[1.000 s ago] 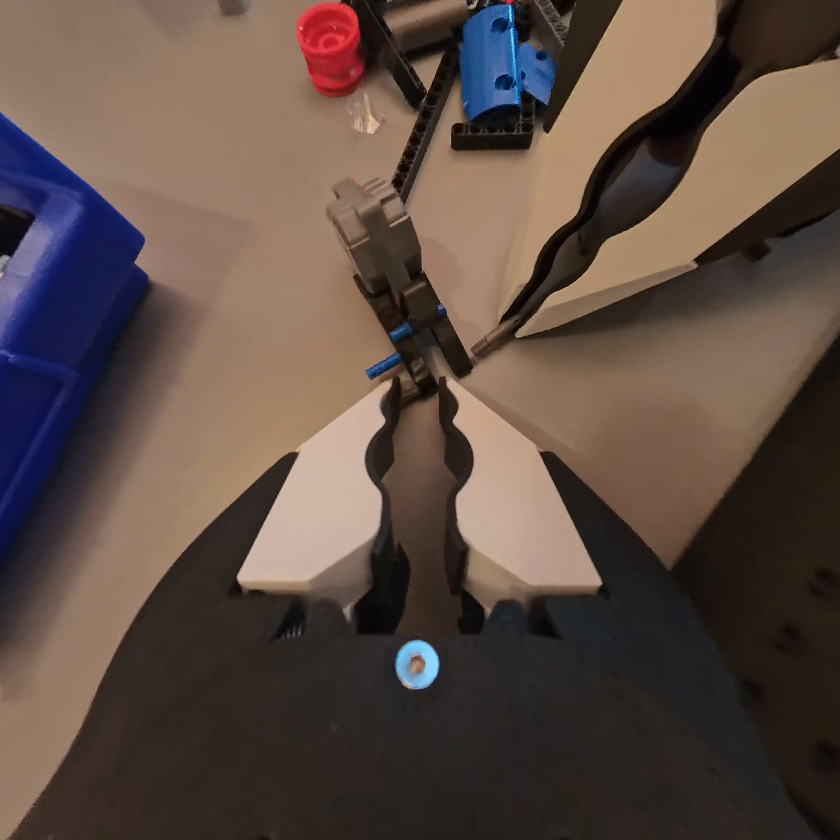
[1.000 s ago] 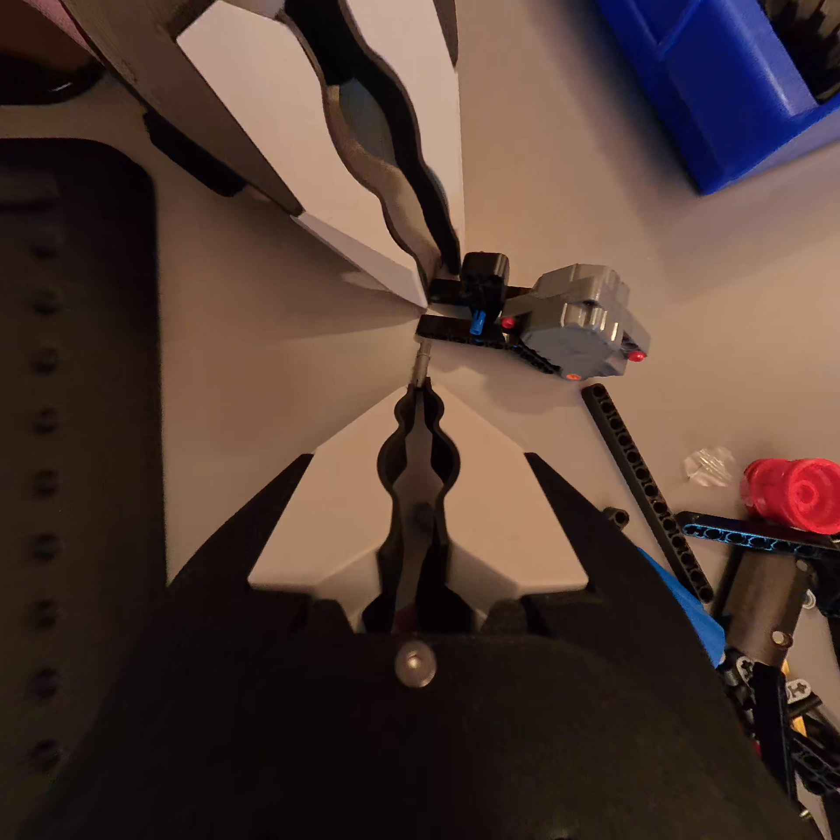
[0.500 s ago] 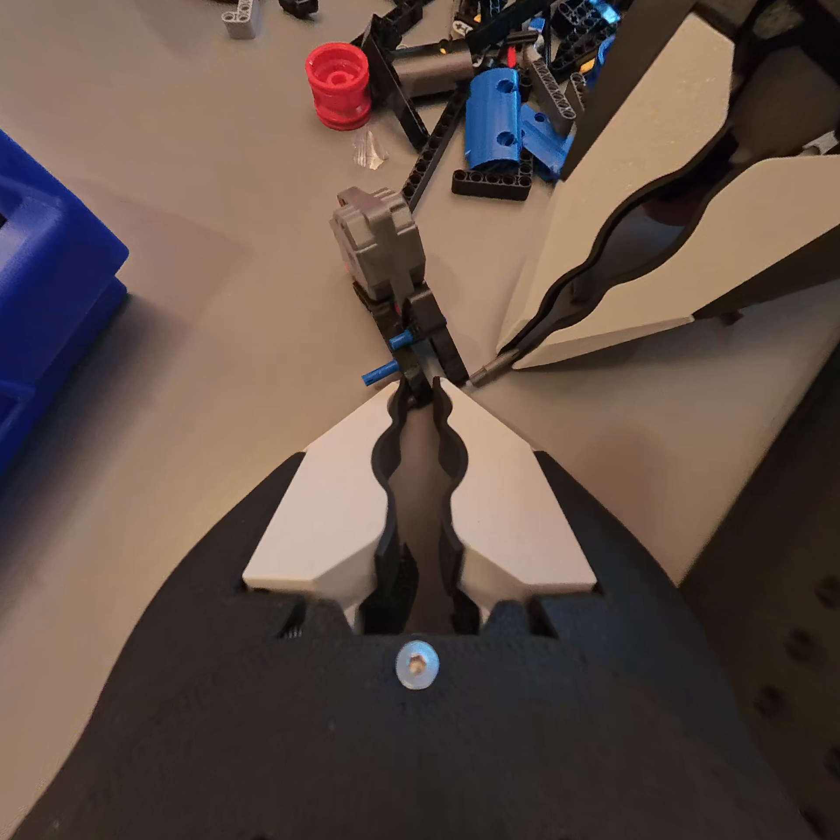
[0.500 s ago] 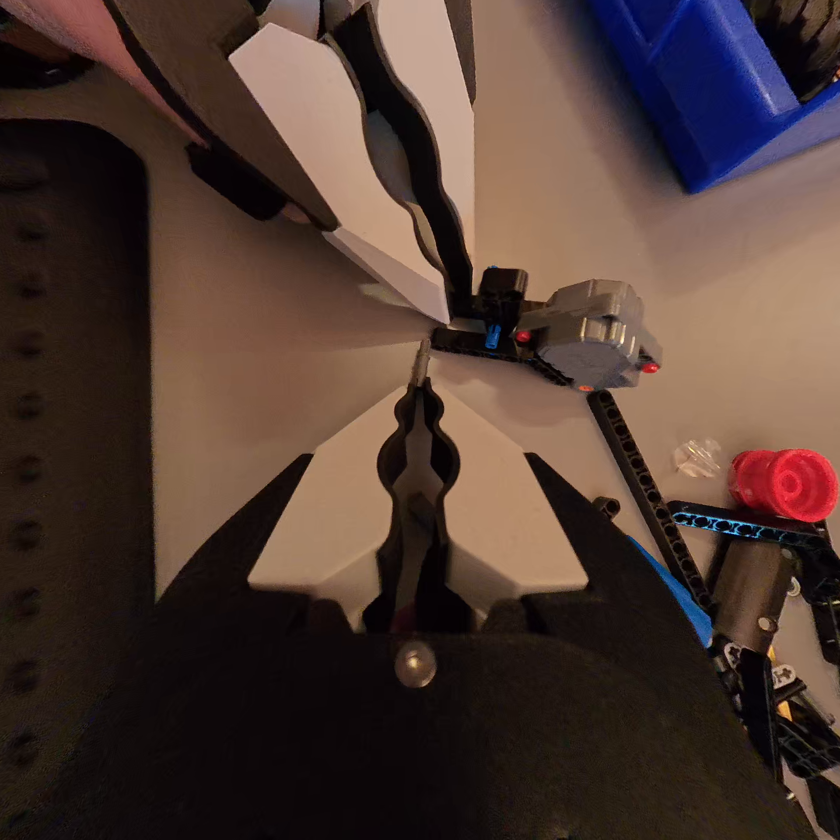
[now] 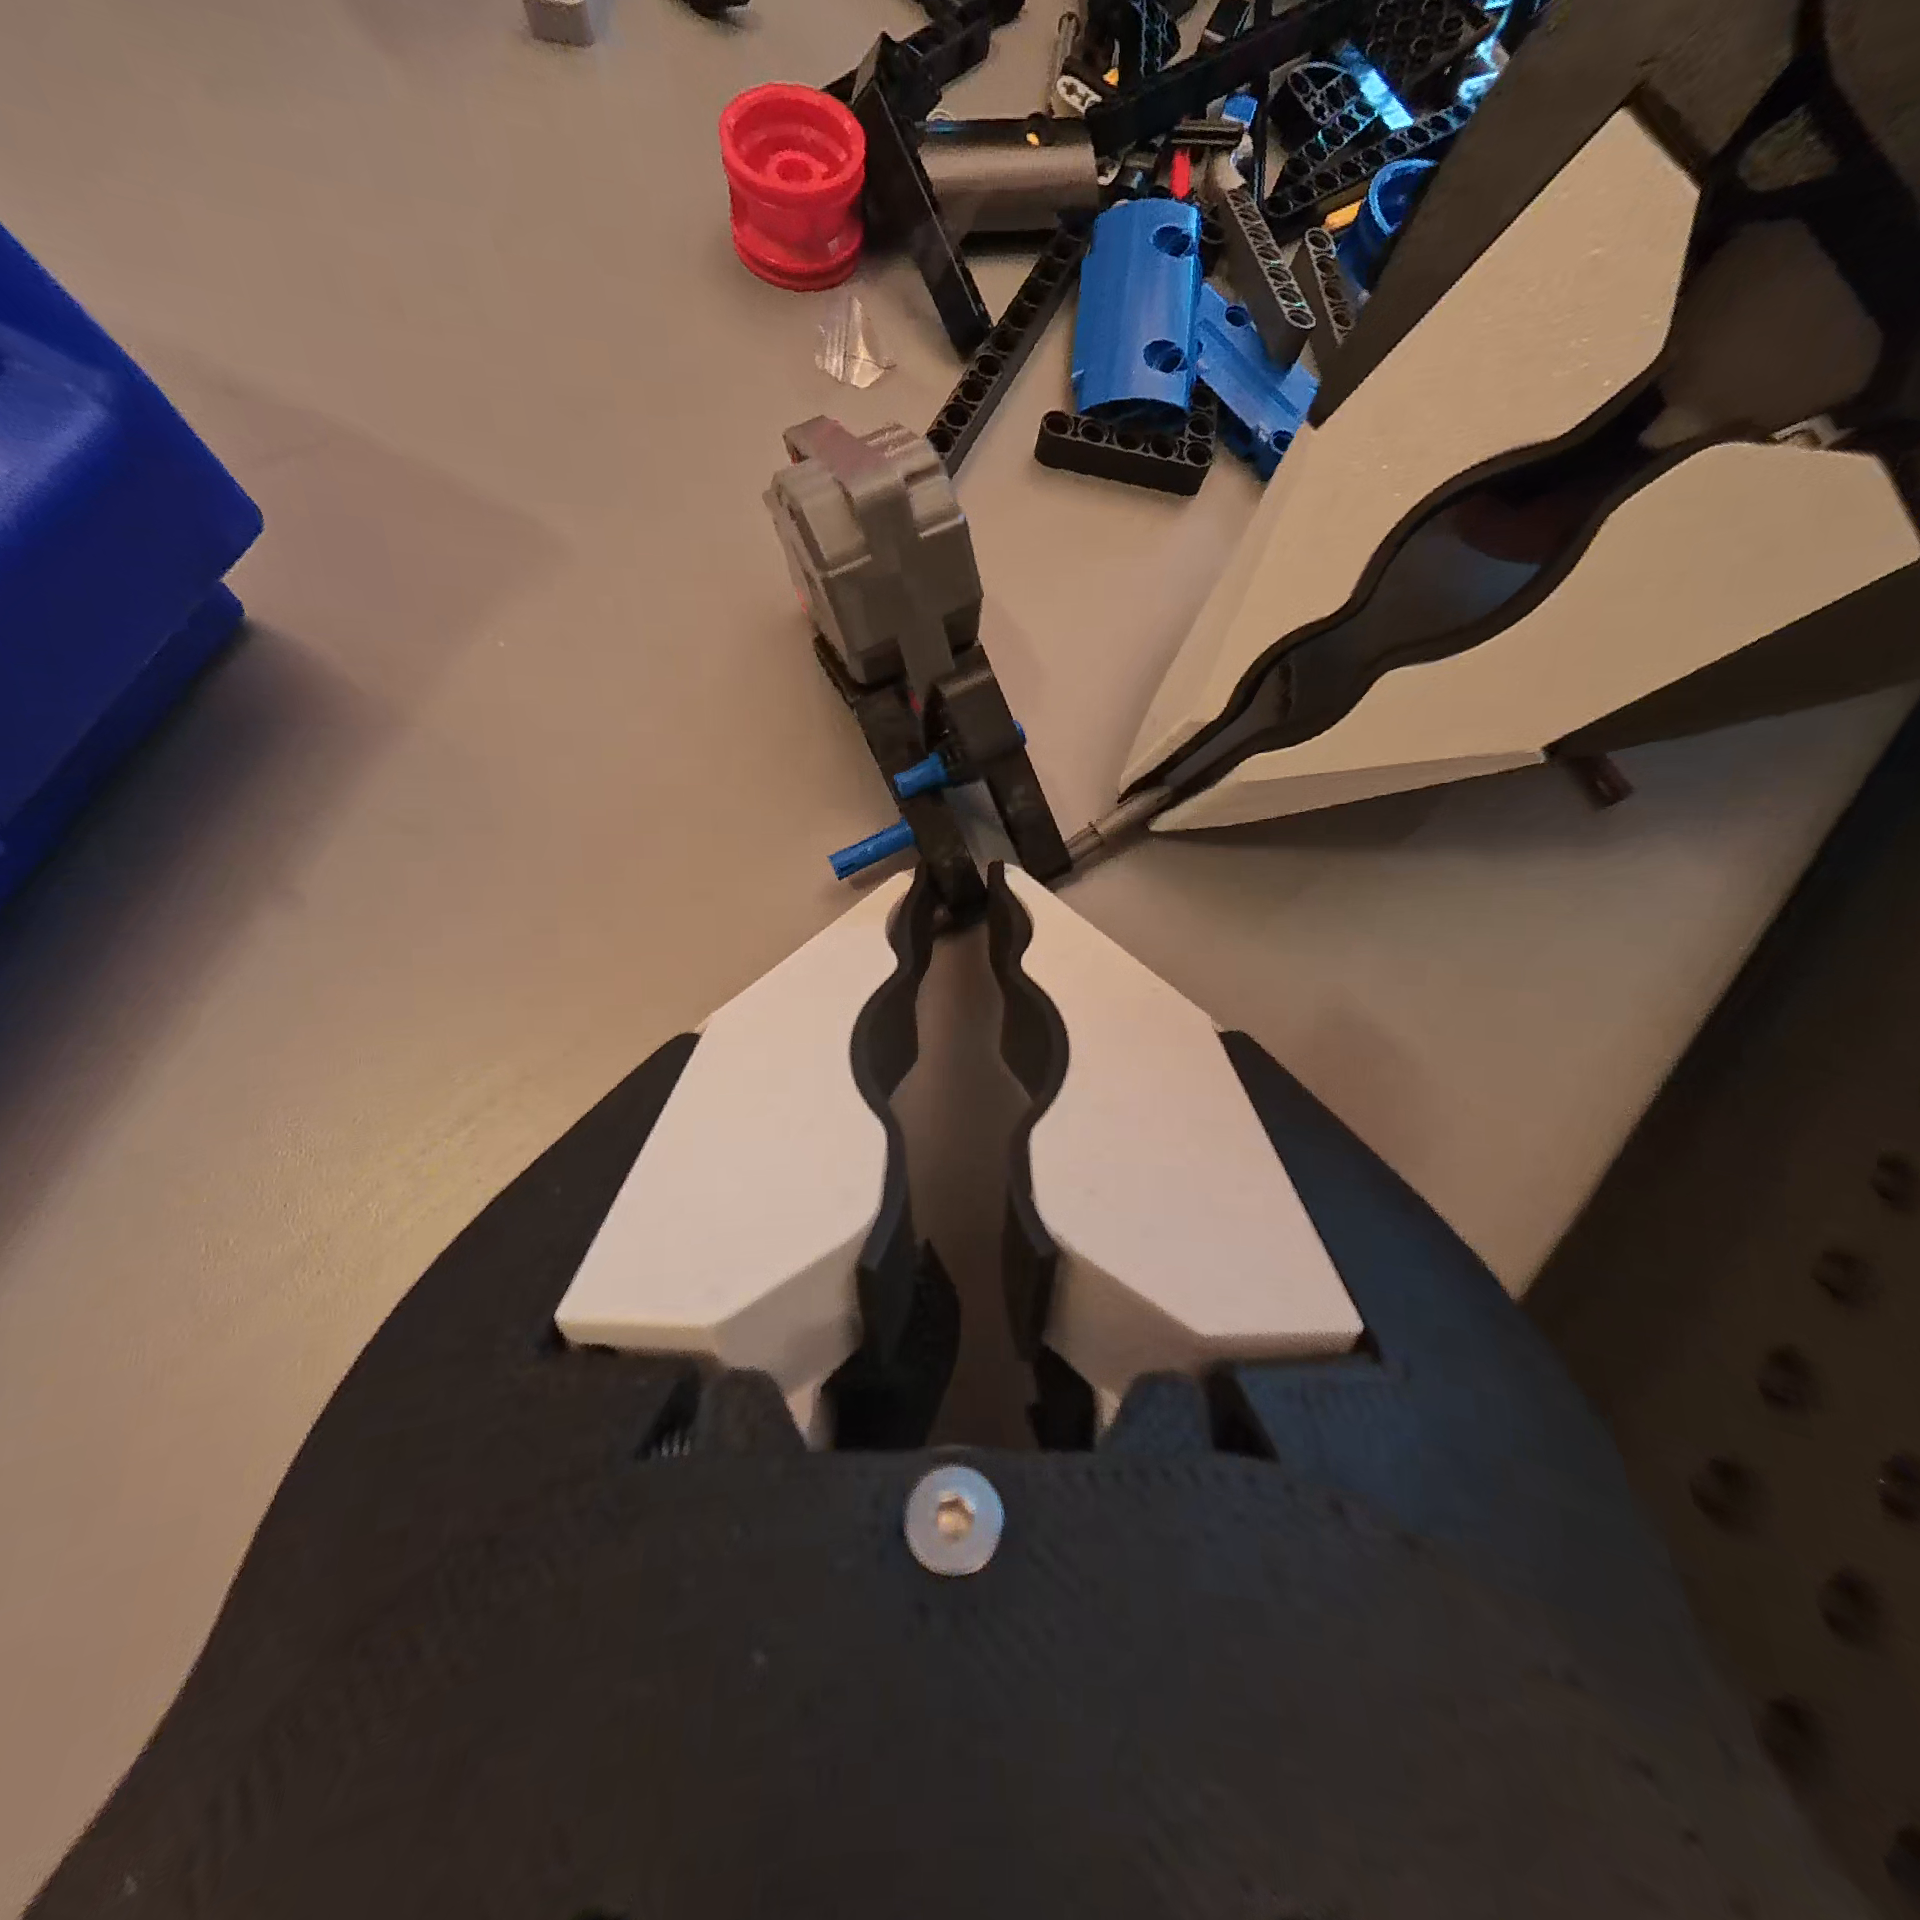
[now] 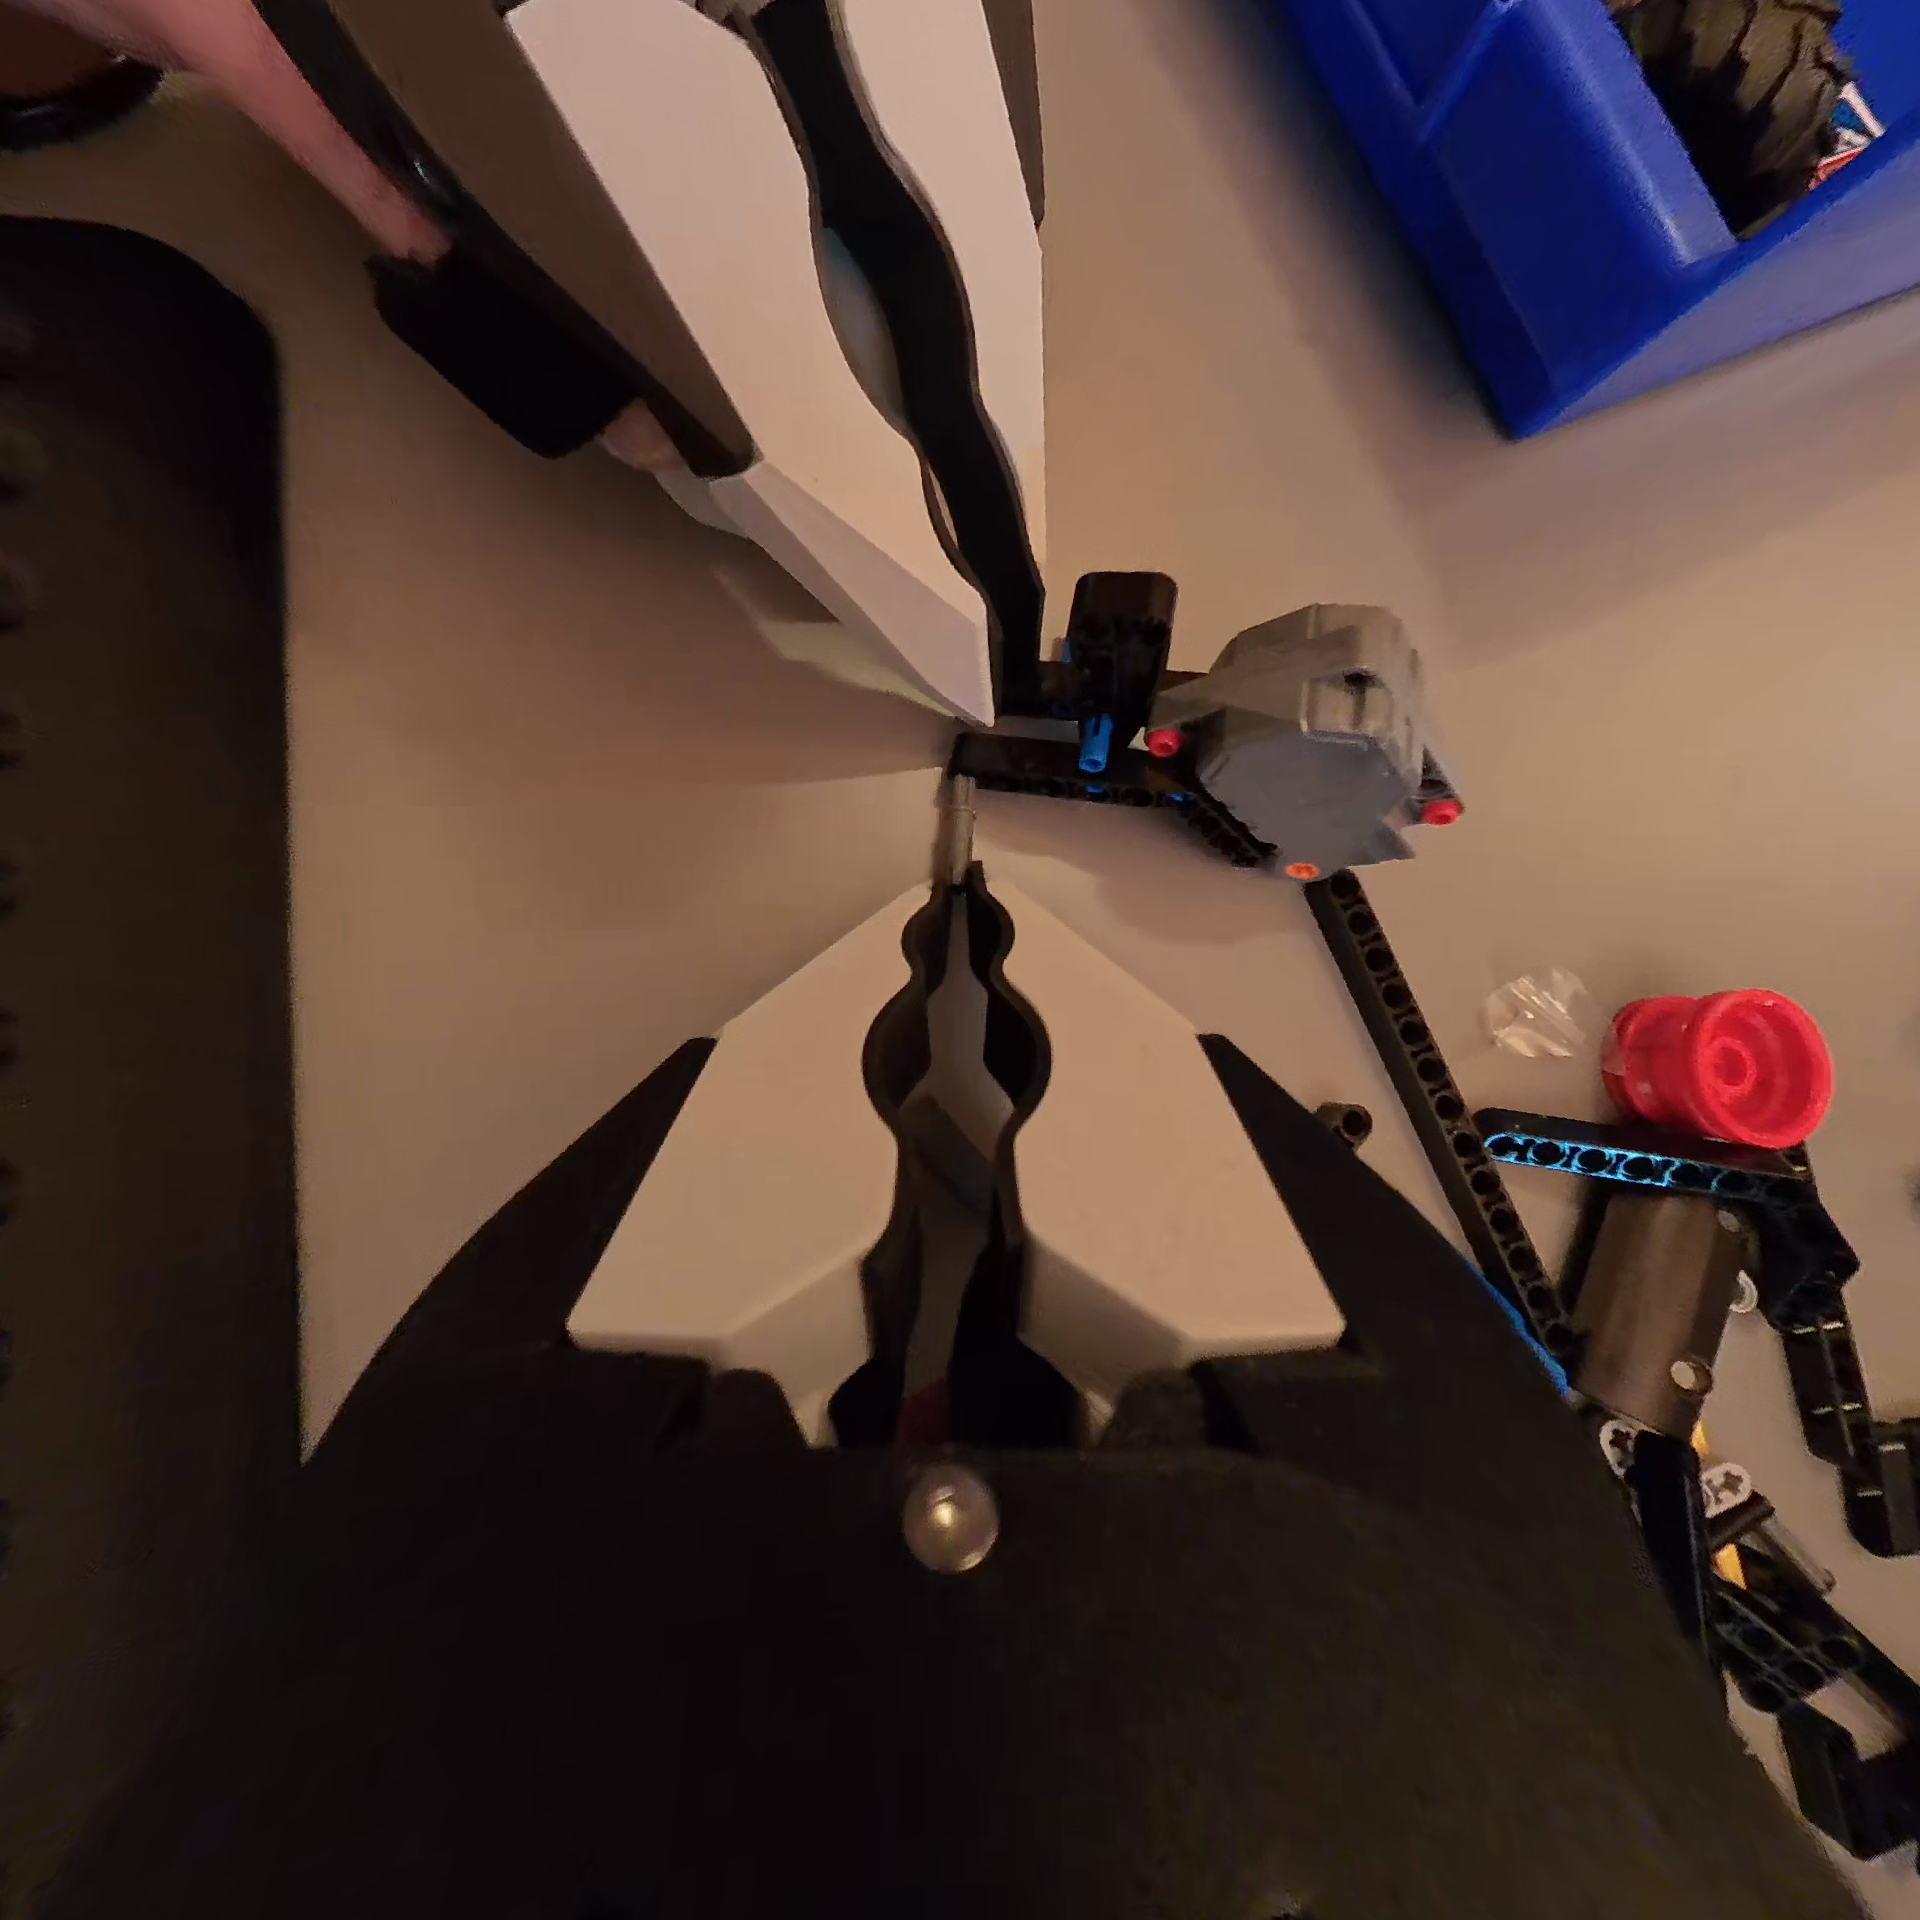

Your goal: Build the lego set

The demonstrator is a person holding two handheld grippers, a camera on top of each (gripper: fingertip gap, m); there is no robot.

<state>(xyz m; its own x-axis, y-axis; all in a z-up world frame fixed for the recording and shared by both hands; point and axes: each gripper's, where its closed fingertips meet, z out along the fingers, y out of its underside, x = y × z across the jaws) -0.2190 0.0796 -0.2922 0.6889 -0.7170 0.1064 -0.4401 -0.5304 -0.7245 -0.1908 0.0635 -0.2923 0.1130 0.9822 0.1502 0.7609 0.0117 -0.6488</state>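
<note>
On the desk [image 5: 436, 935], one blue bin [image 5: 94, 582] at left, one red wheel [image 5: 795, 182] far; left tongs [image 5: 961, 894] pinch the single grey-and-black assembly [image 5: 883, 582], lying lengthwise away; right tongs [image 6: 961, 888] pinch one grey axle [image 6: 956, 821], tip touching its near end

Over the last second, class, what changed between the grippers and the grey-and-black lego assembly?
The thin grey axle, pinched in the right gripper, closed in on the assembly's black beam end. The left gripper kept its grip on the grey-and-black lego assembly; loose parts stayed put.
</note>
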